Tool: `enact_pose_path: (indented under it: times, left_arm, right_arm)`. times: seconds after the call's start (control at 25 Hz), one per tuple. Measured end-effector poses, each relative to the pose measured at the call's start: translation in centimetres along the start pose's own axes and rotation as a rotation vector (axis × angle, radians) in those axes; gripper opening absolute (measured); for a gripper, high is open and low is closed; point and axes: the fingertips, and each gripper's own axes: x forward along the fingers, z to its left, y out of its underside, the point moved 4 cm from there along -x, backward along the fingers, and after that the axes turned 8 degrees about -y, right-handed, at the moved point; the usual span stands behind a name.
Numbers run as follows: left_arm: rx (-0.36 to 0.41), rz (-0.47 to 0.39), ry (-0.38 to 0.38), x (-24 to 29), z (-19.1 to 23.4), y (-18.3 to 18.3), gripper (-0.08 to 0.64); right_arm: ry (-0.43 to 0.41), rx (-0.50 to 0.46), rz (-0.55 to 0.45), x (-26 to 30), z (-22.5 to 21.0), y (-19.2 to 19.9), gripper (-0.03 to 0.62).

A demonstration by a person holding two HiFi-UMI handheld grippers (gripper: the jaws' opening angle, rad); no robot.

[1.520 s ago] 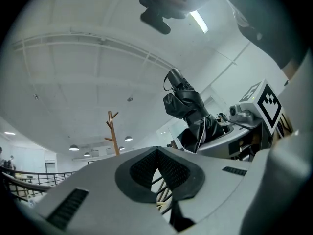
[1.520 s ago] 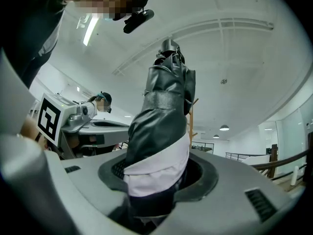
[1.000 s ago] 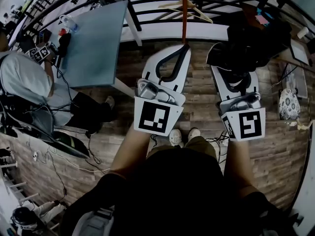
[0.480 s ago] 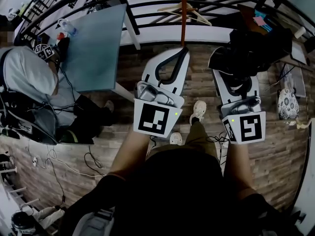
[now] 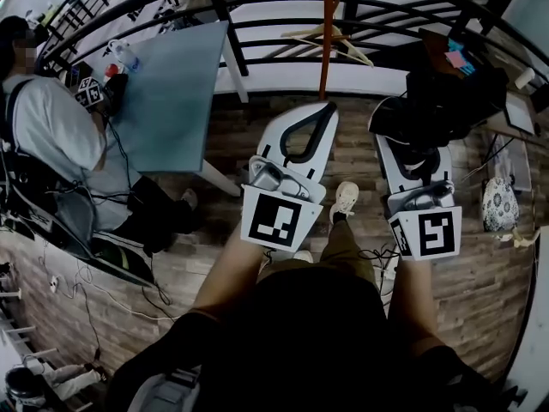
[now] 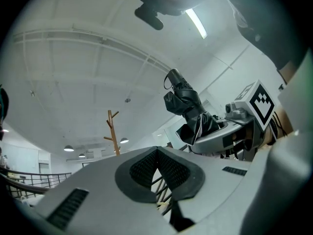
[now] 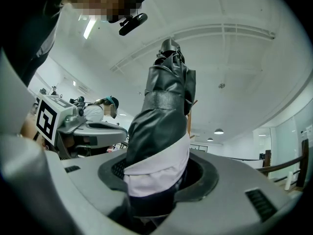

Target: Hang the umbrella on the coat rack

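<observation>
Black folded umbrella point(image 7: 164, 126) stands up between the jaws of the right tool point(image 7: 156, 180), which clamp it near its lower end (pale band just above the grip line). Left tool point(image 6: 157, 151): jaws together, nothing held. Both tools are held out side by side, tipped slightly upward. Wooden coat rack point(image 5: 325, 45) stands ahead, apart from the umbrella.
</observation>
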Motion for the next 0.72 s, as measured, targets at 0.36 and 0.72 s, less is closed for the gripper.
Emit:
enact_pose_path:
  times: [0.36,0.72]
  left_arm:
    - [0.052,-0.011,0.014,3.2,0.1,2.0,0.009]
    - [0.055,0.035,0.018,15.1,0.4,6.8,0.009]
  right_arm:
    - [0.007,0.022,-0.036,1.6,-3.3,3.0,0.224]
    - [-0.032,0.051,-0.024,7.3,-13.1,8.1,0.225]
